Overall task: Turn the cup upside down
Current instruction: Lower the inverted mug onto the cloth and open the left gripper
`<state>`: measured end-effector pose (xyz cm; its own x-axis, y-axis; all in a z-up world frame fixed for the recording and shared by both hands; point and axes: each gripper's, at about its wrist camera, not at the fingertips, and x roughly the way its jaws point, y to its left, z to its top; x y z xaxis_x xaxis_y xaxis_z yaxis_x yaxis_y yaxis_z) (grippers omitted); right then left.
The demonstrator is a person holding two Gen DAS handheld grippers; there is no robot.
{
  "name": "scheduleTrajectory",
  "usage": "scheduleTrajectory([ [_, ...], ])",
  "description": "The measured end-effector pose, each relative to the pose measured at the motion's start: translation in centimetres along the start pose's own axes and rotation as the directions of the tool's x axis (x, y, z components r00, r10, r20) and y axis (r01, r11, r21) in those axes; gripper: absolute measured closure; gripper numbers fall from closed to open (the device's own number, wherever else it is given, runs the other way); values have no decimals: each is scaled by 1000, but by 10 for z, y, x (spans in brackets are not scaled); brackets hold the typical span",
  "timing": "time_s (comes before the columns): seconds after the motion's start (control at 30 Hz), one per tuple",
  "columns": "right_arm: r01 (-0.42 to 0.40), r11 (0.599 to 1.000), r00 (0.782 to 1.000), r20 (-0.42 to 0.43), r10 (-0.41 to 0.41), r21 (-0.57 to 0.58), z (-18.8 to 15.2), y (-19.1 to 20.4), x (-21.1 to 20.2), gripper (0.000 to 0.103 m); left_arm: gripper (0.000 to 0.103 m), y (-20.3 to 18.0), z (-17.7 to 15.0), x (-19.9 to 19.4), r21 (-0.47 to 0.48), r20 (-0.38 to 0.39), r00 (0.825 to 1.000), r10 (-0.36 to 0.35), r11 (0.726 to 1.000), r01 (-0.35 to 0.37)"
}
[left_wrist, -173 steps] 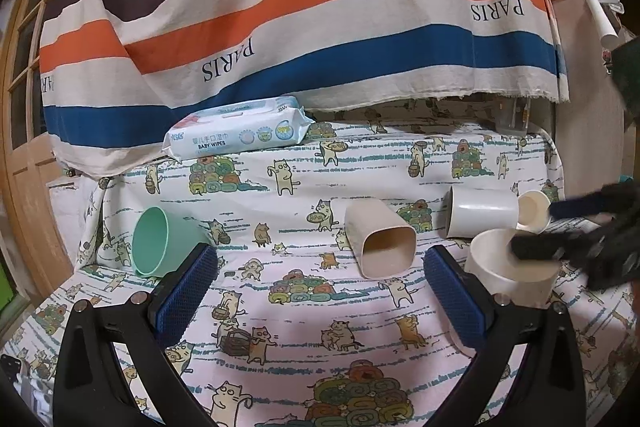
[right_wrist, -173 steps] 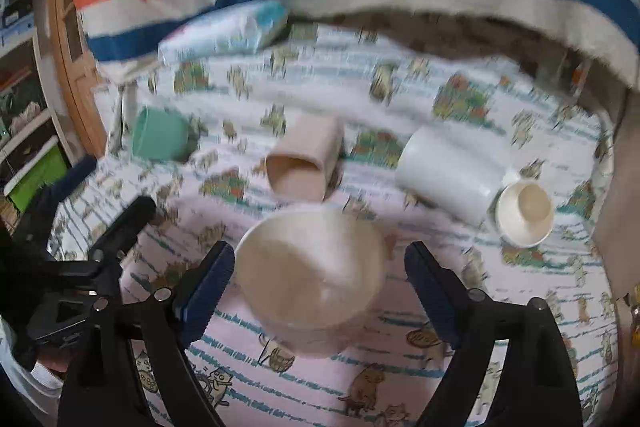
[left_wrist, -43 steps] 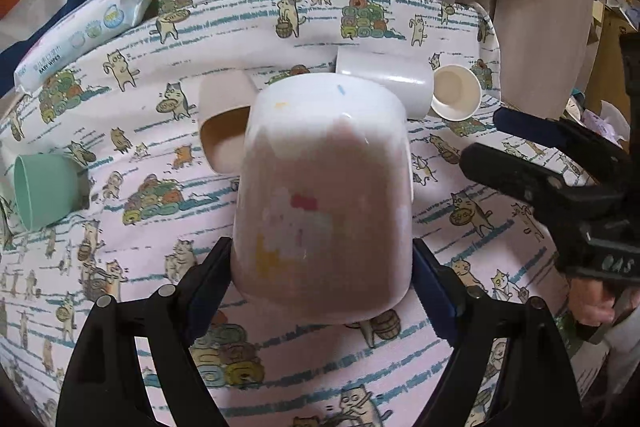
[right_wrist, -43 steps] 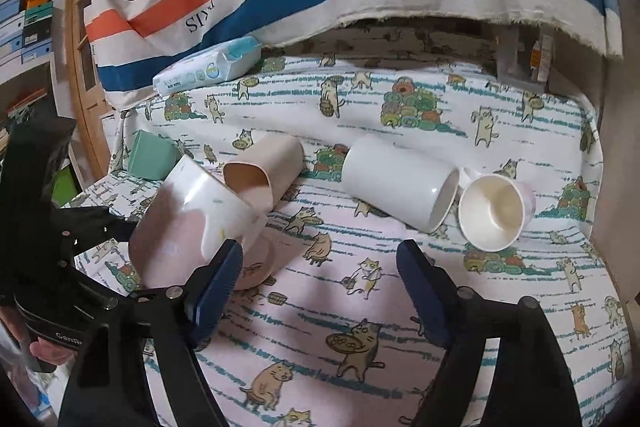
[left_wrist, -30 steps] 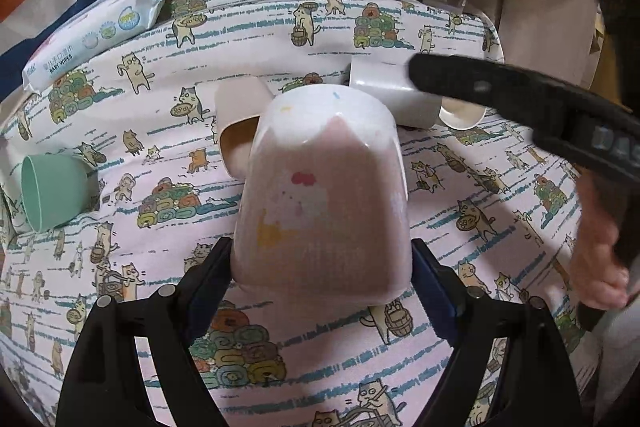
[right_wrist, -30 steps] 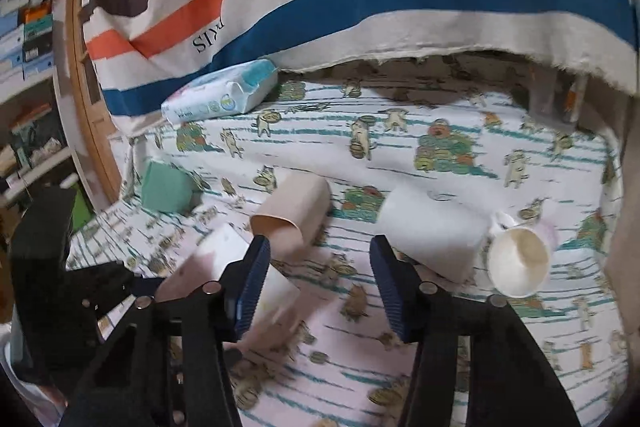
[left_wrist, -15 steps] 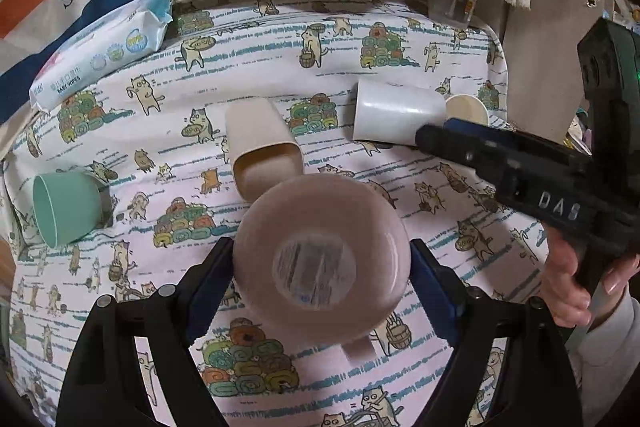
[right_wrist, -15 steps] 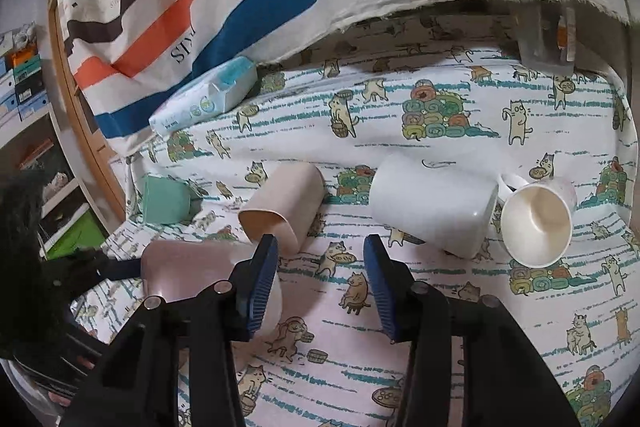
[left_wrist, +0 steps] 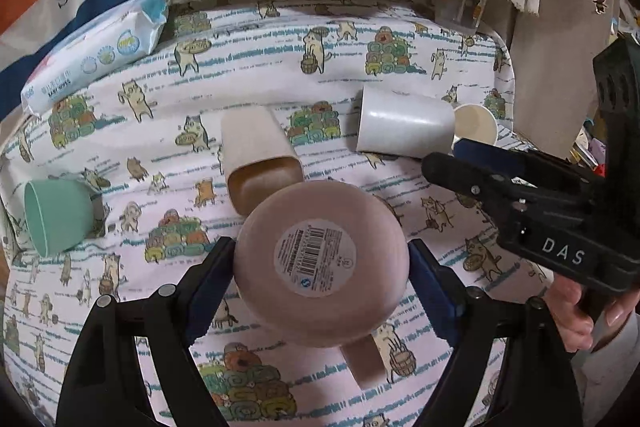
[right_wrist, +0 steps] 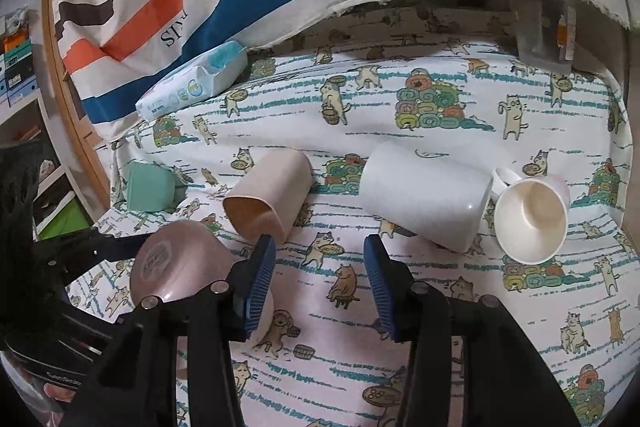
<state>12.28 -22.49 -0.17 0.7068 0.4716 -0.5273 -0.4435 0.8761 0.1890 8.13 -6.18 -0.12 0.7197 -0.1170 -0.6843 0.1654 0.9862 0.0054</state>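
A pink mug (left_wrist: 320, 263) is held upside down, its base with a barcode sticker facing up and its handle pointing toward me. My left gripper (left_wrist: 320, 267) is shut on its sides, low over the cat-print cloth (left_wrist: 280, 39). In the right wrist view the mug (right_wrist: 176, 267) sits at the lower left between the left gripper's black arms. My right gripper (right_wrist: 318, 279) is open and empty, over bare cloth to the right of the mug, and it shows at the right in the left wrist view (left_wrist: 472, 163).
Lying on their sides are a beige square cup (left_wrist: 256, 155), a white cup (left_wrist: 404, 125), a small white mug (right_wrist: 532, 223) and a green cup (left_wrist: 56, 215). A pack of baby wipes (left_wrist: 96, 51) lies at the back left under a striped cloth.
The left gripper turned the pink mug from tilted on its side to base up and lowered it toward the cloth. The right gripper's jaws narrowed and it drew back to the right.
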Motion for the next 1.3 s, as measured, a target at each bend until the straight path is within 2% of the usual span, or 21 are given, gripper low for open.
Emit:
scheduleTrajectory([
  [0.13, 40, 999, 999, 6, -40, -6, 0, -1, 0, 50, 19, 1, 7, 4, -13, 26, 1000, -6, 1000, 6],
  [0.23, 40, 999, 999, 4, -40, 3, 0, -4, 0, 50, 19, 0, 12, 10, -12, 36, 999, 8, 1000, -7],
  [0.37, 45, 999, 999, 6, -45, 5, 0, -5, 0, 49, 19, 0, 11, 16, -12, 28, 999, -18, 1000, 18],
  [0.6, 55, 998, 998, 19, -55, 6, 1, -4, -3, 44, 18, -3, 11, 15, 22, 55, 998, -4, 1000, 3],
  [0.67, 55, 998, 998, 21, -55, 12, 1, -5, -4, 43, 10, -2, 11, 8, 32, 95, 995, 9, 999, -12],
  [0.7, 55, 998, 998, 21, -55, 14, 1, -6, -4, 43, 5, -1, 11, 4, 34, 115, 993, 17, 999, -21],
  [0.87, 50, 999, 998, 38, -51, 21, 1, -6, -7, 36, 4, 10, 5, -16, 39, 187, 981, 44, 998, -52],
  [1.13, 46, 999, 994, 97, -47, 13, 0, -2, -16, 28, 0, 37, -22, -45, 7, 339, 936, 90, 995, -99],
  [1.23, 55, 998, 990, 127, -58, 24, -2, -1, -19, 14, 1, 50, -28, -49, -33, 363, 927, 94, 996, -87],
  [1.3, 60, 998, 986, 154, -64, 31, -4, 0, -23, 13, 0, 58, -32, -50, -62, 380, 920, 96, 995, -78],
])
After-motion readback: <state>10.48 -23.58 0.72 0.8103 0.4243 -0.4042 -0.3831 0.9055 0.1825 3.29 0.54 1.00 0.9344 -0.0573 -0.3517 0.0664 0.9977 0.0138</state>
